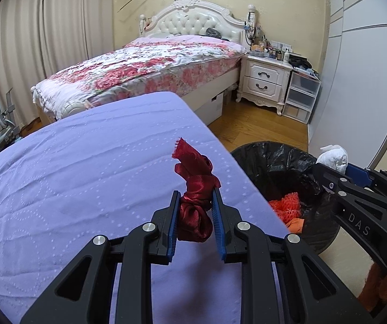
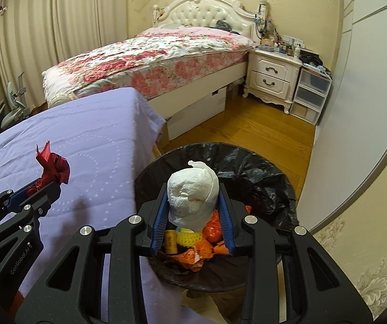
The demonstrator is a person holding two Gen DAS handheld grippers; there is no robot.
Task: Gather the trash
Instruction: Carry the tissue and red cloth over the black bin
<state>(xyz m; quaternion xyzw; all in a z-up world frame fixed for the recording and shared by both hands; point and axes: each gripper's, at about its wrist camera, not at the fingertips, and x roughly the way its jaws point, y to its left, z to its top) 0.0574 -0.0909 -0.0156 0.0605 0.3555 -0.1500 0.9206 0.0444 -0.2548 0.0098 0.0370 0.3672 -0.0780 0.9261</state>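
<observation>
Clamping a crumpled white tissue wad point(image 2: 192, 193), the right tongs point(image 2: 192, 210) hang over the black-lined trash bin point(image 2: 260, 172); the left tongs point(image 1: 195, 213) are clamped on a red ribbon point(image 1: 193, 189) above the lilac-covered table point(image 1: 85, 175).

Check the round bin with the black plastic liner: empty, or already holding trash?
Already holding trash. Inside the black-lined bin, the right wrist view shows orange wrappers, yellow foam netting and a small yellow can.

The letters "DAS" stand in pale print on the black arm of the right gripper point(image 1: 325, 171) at four o'clock in the left wrist view, and "GenRobot.AI" runs along the black arm of the left gripper point(image 2: 42, 185) at eight o'clock in the right wrist view.
</observation>
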